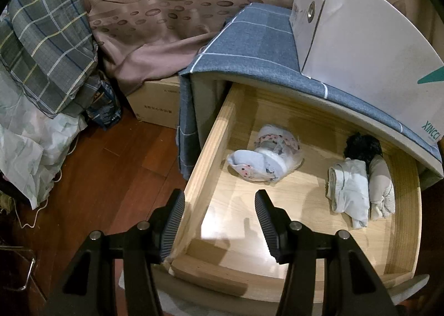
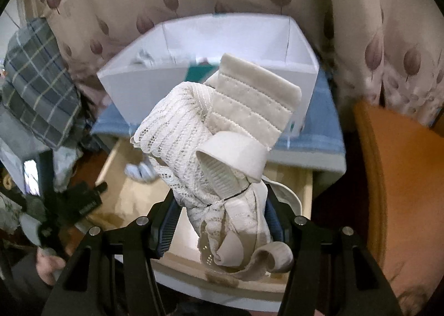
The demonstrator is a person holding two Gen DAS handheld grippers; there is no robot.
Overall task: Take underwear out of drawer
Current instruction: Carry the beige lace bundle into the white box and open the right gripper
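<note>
A wooden drawer (image 1: 211,149) stands pulled out. Inside lie a light-blue and white bundle with pink dots (image 1: 266,153), a pale folded piece (image 1: 349,191), a beige roll (image 1: 381,188) and a black item (image 1: 362,146). My left gripper (image 1: 219,221) hovers open over the drawer's front left corner, one finger on each side of the side wall. My right gripper (image 2: 219,221) is shut on a white lace undergarment (image 2: 194,127) with padded straps. It hangs above the drawer (image 2: 125,193), in front of an open white box (image 2: 144,85).
The white box (image 1: 360,46) sits on the nightstand's blue checked cloth (image 1: 249,46). A cardboard box (image 1: 158,105), plaid bedding (image 1: 47,38) and a cord lie on the wooden floor (image 1: 111,166) at left. An orange cushion (image 2: 399,177) is at right. Leaf-print curtain behind.
</note>
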